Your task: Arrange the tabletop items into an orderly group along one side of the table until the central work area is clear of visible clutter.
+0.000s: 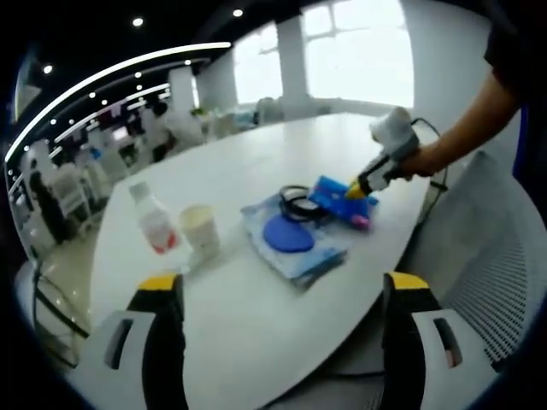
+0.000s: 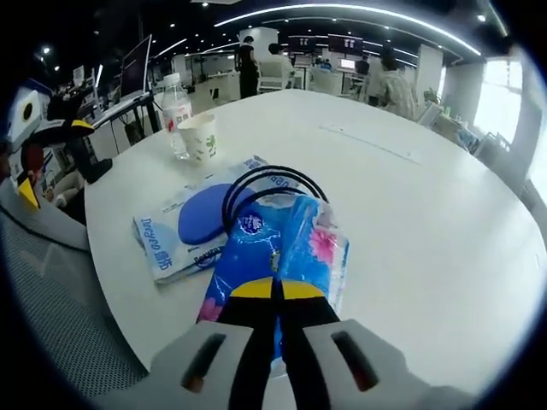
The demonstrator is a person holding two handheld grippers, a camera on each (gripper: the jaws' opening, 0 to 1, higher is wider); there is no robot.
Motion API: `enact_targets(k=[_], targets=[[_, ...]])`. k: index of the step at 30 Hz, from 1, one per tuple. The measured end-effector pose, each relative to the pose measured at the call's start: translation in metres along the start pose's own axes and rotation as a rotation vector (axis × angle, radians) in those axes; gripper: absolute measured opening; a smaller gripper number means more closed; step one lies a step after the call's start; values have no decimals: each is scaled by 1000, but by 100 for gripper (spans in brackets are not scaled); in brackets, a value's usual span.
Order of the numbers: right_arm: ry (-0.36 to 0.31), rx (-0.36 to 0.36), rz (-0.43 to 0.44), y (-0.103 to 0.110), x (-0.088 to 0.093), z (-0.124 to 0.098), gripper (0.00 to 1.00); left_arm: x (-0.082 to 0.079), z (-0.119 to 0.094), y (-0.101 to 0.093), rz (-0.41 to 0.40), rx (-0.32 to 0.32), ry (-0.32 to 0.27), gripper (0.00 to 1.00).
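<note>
blue pouch (image 2: 282, 248) lies straight ahead at twelve o'clock, long axis along my right claw (image 2: 275, 295), clamped on its near edge, while my left claw (image 1: 282, 295) gapes, well apart.

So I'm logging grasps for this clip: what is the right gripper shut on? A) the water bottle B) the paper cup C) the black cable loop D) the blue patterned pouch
D: in the right gripper view the right gripper has its jaws closed on the blue patterned pouch.
</note>
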State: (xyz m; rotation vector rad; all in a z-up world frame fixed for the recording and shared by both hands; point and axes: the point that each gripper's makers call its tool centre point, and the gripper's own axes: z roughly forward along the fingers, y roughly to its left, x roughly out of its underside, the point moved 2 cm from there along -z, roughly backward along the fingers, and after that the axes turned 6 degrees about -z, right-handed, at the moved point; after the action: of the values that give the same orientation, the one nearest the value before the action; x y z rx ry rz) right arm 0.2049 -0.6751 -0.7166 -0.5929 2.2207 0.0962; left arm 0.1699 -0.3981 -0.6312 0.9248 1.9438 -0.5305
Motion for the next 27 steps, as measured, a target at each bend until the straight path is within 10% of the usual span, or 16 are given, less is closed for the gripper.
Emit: enact_targets(k=[27], targets=[[-72,50,-48,-18,-22,-14,0,2,0,2,-10,-17,10,94]])
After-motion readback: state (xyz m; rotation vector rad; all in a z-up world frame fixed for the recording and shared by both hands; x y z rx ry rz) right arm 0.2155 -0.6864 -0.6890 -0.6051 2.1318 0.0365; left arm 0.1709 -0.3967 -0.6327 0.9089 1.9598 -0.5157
